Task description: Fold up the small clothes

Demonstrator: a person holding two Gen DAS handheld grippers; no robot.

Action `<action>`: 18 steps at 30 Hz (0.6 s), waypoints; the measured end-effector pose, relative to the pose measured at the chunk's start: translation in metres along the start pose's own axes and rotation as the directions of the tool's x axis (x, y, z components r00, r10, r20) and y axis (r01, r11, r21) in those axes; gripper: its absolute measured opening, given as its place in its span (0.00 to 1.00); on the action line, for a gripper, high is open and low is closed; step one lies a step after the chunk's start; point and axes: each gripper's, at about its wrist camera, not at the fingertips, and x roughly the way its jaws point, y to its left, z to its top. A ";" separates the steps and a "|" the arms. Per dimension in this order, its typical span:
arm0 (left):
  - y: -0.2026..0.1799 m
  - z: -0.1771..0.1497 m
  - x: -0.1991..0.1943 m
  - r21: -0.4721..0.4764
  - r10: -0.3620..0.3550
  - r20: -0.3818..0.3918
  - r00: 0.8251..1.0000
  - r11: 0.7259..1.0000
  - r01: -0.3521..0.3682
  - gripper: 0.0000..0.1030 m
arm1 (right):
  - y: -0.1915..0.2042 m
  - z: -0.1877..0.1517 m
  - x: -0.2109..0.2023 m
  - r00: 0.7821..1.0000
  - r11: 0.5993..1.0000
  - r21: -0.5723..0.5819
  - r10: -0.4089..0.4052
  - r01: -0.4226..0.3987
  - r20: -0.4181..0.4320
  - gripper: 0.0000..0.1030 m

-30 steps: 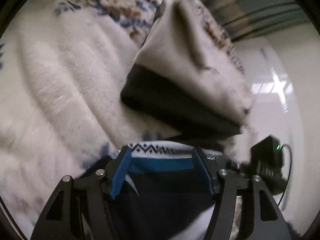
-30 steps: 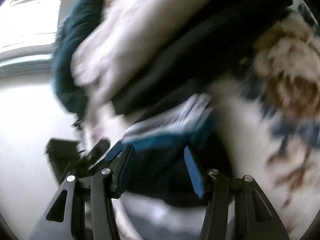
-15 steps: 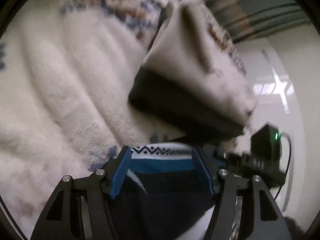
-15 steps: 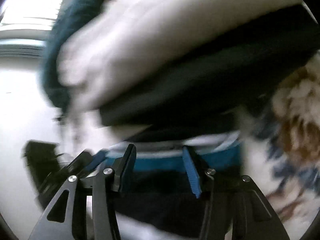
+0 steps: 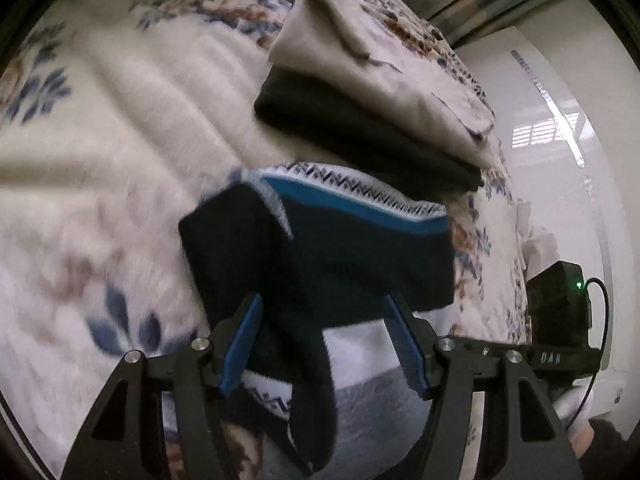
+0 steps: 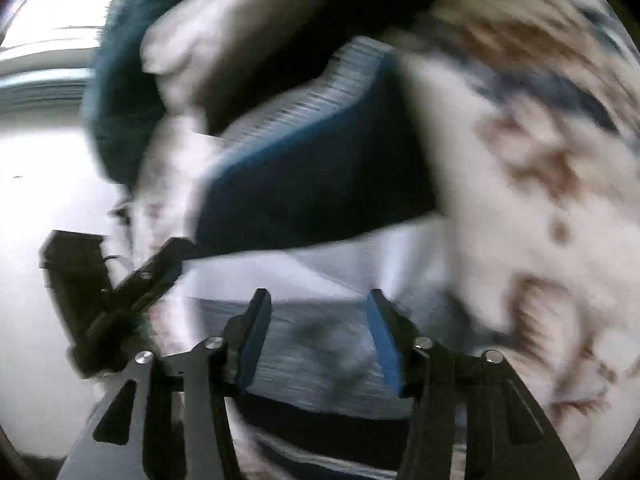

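A: Where is the sweater (image 5: 352, 252)?

B: On the blanket (image 5: 120, 152), near its right edge, folded so the navy part lies on top with the teal and zigzag bands at the far side. Just past it sits a stack (image 5: 372, 92), beige over black.

A: And the left gripper (image 5: 326, 340)?

B: Jaws about half apart, with the sweater's near fold between the pads; I cannot tell whether they press it.

A: The right gripper (image 6: 320, 332)?

B: Its view is blurred. Its jaws have just been opening a little, over the sweater's pale part (image 6: 316, 352); no grip shows.
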 end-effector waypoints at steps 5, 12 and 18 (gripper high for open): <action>-0.024 -0.028 -0.064 0.017 -0.061 0.087 0.994 0.998 0.060 0.59 | -0.001 -0.031 -0.053 0.995 1.000 0.017 0.011 -0.013 0.100 0.56; -0.012 -0.149 -0.131 -0.124 0.005 0.007 1.000 0.992 -0.004 0.59 | -0.033 -0.164 -0.106 0.999 0.995 0.089 -0.042 0.044 -0.017 0.61; 0.009 -0.290 -0.129 -0.290 0.084 -0.196 0.977 0.947 -0.140 0.59 | -0.098 -0.297 -0.100 0.979 0.967 0.218 -0.088 0.128 -0.184 0.61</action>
